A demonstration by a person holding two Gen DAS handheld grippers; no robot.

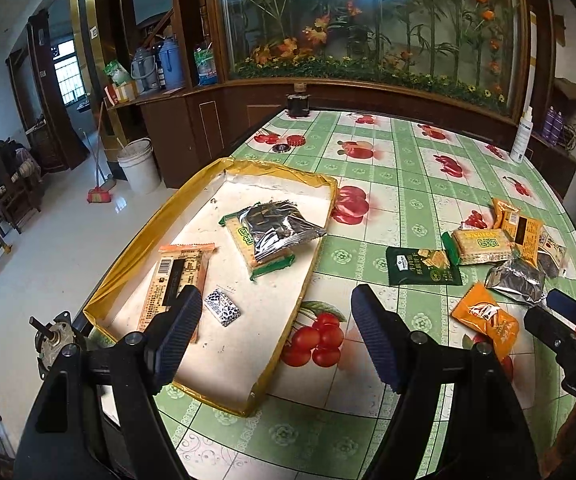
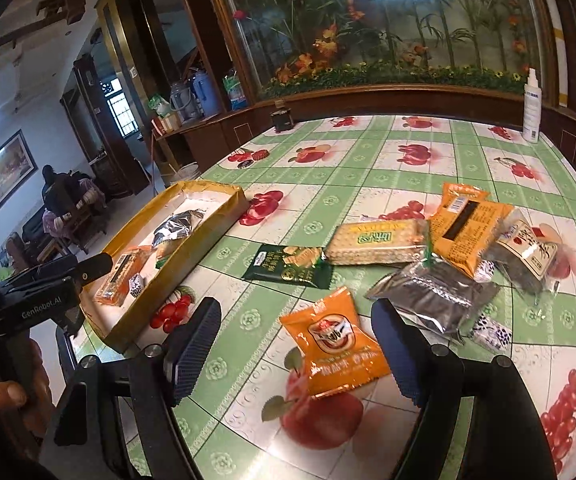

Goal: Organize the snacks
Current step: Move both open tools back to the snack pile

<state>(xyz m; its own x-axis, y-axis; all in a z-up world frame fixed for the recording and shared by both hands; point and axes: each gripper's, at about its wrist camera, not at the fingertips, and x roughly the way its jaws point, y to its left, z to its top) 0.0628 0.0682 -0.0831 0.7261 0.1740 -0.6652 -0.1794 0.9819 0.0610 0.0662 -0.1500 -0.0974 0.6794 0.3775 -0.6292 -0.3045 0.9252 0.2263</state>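
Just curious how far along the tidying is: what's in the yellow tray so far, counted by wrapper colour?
Silver packet: 1
Green-edged cracker packet: 1
Pale orange packet: 1
Blue-and-white sweet: 1
Total: 4

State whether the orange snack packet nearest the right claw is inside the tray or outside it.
Outside. The orange snack packet lies flat on the tablecloth, well apart from the yellow-rimmed tray.

Glossy white floor (image 1: 68, 240), dark wood cabinet (image 1: 192, 128), floral glass panel (image 1: 368, 20), barred window (image 1: 66, 74)
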